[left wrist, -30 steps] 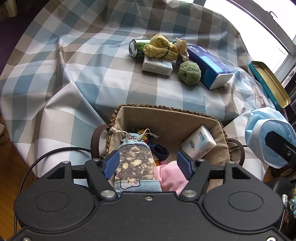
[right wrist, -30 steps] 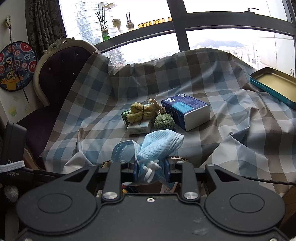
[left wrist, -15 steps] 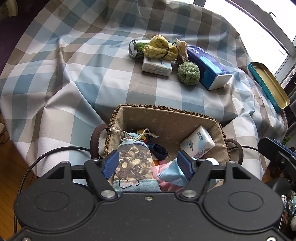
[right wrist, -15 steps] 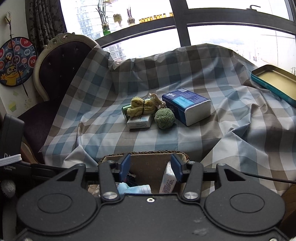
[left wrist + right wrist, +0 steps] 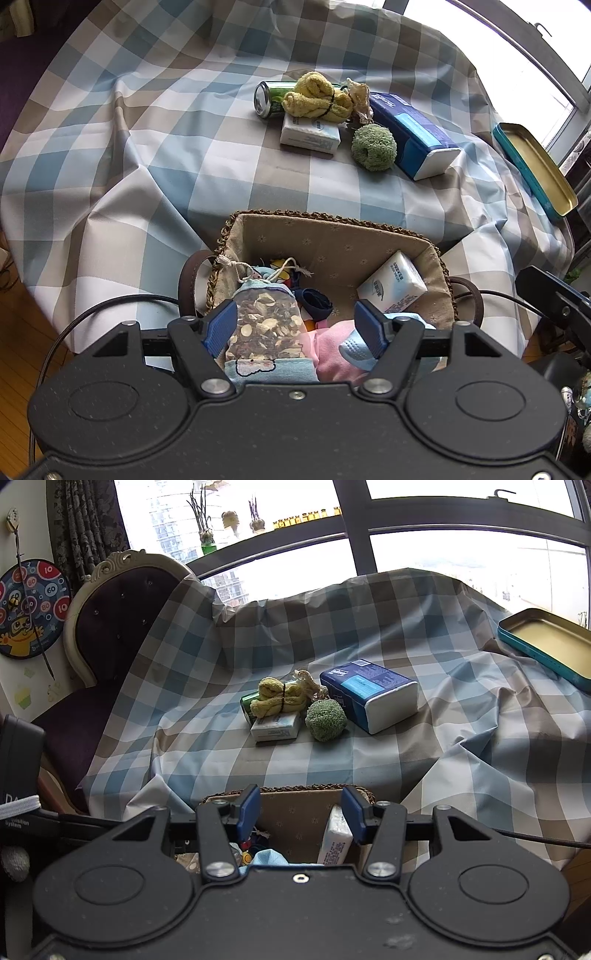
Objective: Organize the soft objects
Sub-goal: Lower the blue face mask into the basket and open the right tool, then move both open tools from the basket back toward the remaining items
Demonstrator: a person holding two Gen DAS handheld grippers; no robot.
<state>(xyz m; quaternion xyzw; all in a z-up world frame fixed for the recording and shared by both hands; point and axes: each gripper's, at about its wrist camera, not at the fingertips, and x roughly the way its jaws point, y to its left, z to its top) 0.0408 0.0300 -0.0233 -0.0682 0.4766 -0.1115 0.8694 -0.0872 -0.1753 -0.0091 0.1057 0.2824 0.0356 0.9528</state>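
A woven basket (image 5: pixel 332 218) sits at the near edge of the checked cloth. In it lie a mesh pouch (image 5: pixel 267 325), a pink cloth (image 5: pixel 332 347), a blue face mask (image 5: pixel 356 349) and a tissue pack (image 5: pixel 391 282). My left gripper (image 5: pixel 297 326) is open and empty just above the basket. My right gripper (image 5: pixel 300 812) is open and empty over the basket (image 5: pixel 295 792), with the mask (image 5: pixel 267 858) below it. Farther back lie a yellow towel roll (image 5: pixel 277 698), a green fuzzy ball (image 5: pixel 326 720) and a small tissue pack (image 5: pixel 275 727).
A green can (image 5: pixel 267 98) lies behind the towel roll. A big blue tissue box (image 5: pixel 369 694) lies right of the ball. A teal tin tray (image 5: pixel 546 642) rests at the far right. A purple armchair (image 5: pixel 110 627) stands at the left.
My right gripper opened and let the blue face mask drop into the basket. The left gripper has stayed still and open.
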